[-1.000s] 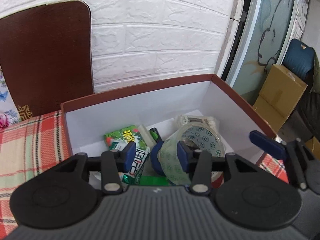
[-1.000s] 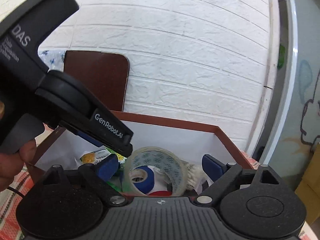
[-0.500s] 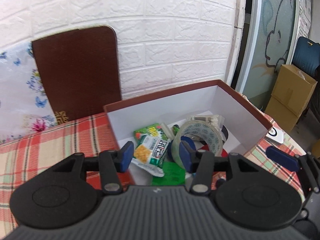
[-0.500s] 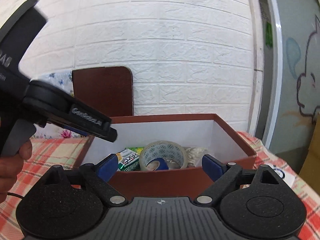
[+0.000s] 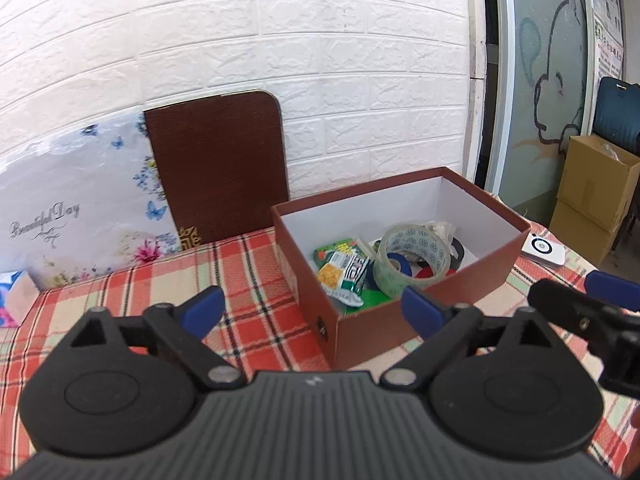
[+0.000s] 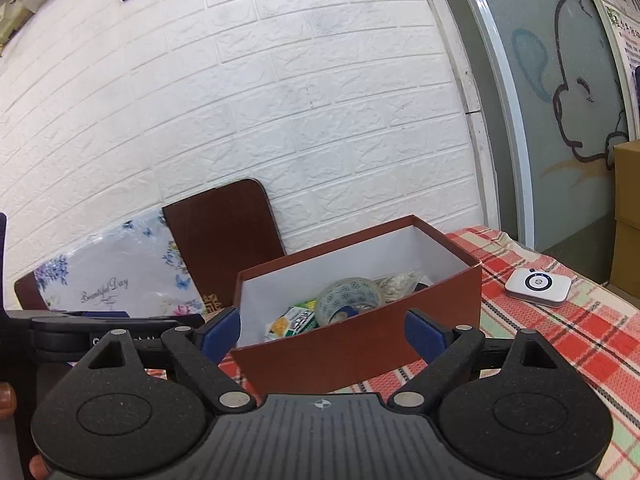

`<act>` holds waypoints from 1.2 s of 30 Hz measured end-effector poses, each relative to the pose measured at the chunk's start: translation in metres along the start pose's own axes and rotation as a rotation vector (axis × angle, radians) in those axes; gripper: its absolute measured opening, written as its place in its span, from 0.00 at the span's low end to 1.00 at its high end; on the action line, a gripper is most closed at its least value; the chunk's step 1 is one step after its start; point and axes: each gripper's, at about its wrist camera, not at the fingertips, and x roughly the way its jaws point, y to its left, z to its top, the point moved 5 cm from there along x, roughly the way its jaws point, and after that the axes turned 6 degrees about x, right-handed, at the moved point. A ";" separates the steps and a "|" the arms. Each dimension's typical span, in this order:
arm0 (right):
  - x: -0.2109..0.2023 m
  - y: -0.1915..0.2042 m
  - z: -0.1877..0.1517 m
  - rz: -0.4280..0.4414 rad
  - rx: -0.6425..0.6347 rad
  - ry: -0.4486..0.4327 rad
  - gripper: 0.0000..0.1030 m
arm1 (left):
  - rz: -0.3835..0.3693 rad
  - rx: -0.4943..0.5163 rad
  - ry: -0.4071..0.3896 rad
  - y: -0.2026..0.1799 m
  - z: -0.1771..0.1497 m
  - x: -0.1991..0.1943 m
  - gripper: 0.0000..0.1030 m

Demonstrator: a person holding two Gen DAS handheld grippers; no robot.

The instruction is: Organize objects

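Note:
A brown cardboard box point(image 5: 420, 326) with a white inside stands on the plaid tablecloth; it also shows in the right wrist view point(image 6: 360, 344). Inside lie a patterned clear tape roll point(image 5: 412, 254), a green snack packet point(image 5: 344, 268), smaller blue, red and black tape rolls and a pale bundle. The tape roll point(image 6: 347, 297) and packet point(image 6: 294, 320) show in the right wrist view too. My left gripper point(image 5: 314, 310) is open and empty, in front of the box's near left corner. My right gripper point(image 6: 322, 334) is open and empty, in front of the box's near wall.
A small white device point(image 5: 543, 250) lies on the cloth right of the box, seen also in the right wrist view point(image 6: 538, 286). A brown board point(image 5: 218, 168) and a floral panel point(image 5: 80, 216) lean on the white brick wall. Cardboard cartons point(image 5: 596, 196) stand beyond the table.
Both grippers have pulled back and away from the box. My left gripper, narrow over the tape roll before, has opened wide. The tape roll stays in the box.

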 end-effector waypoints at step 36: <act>-0.123 0.047 -0.024 0.088 -0.060 -0.119 0.89 | 0.162 0.039 -0.033 -0.018 -0.044 -0.129 1.00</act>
